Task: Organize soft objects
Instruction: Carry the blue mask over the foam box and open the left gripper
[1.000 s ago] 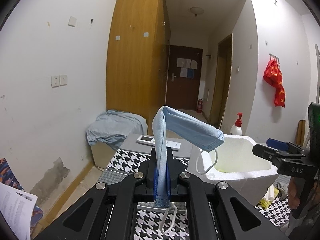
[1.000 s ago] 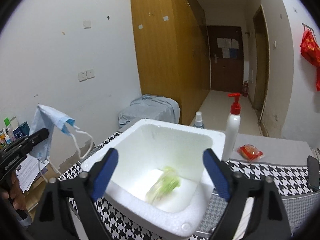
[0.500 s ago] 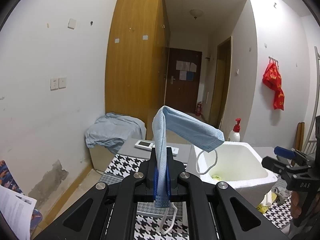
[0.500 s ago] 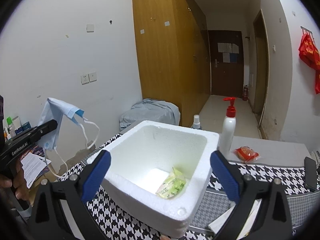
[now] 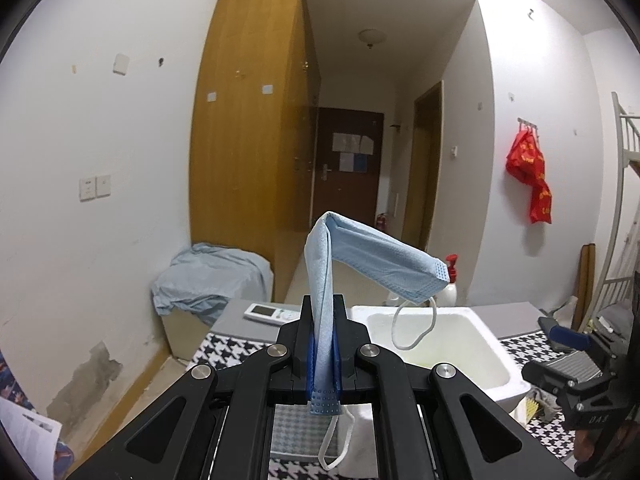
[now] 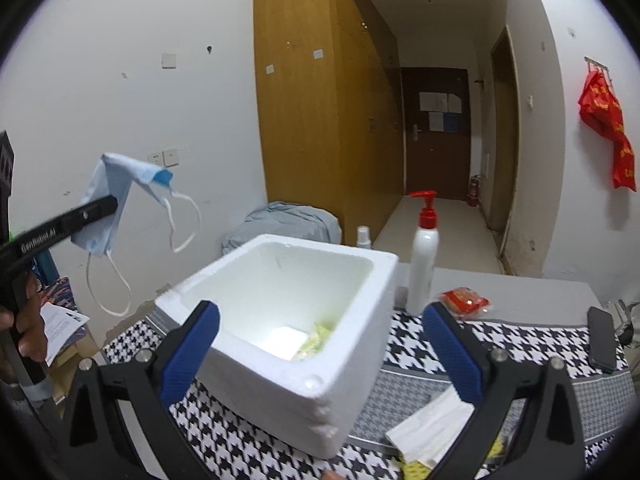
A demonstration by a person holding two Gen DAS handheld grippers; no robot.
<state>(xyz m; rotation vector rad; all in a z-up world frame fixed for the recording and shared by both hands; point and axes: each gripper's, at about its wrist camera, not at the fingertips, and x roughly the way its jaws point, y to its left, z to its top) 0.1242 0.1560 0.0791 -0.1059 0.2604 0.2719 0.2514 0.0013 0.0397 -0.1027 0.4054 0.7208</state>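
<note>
Since the earlier frame my right gripper [image 6: 320, 356] has backed off from the foam box [image 6: 340, 384]; the box sits further ahead of it, and the green packet [image 6: 316, 340] lies at the bottom, toward the box's right inner wall. Right jaws: spread as wide as they go, nothing between them but a view of the box; pads clear of its walls.

Left gripper [image 5: 325, 360]: jaws fully closed on the face mask [image 5: 360, 252], clamped near one end. Mask is held up in the air, to the left of the box and above its rim level, prob. to keep the loops clear of the rim before the drop.

Materials:
- Mask: thin blue non-woven fabric, pleated, folded over itself; free end droops. White elastic ear loops [image 6: 176, 224] hang slack.
- Box: white expanded foam, thick walls, rounded corners, beaded surface.
- Under box: houndstooth cloth [image 6: 500, 344], blk/wht.
- Pump bottle [image 6: 424, 264]: smooth white plastic, red head, just behind box's right corner.
</note>
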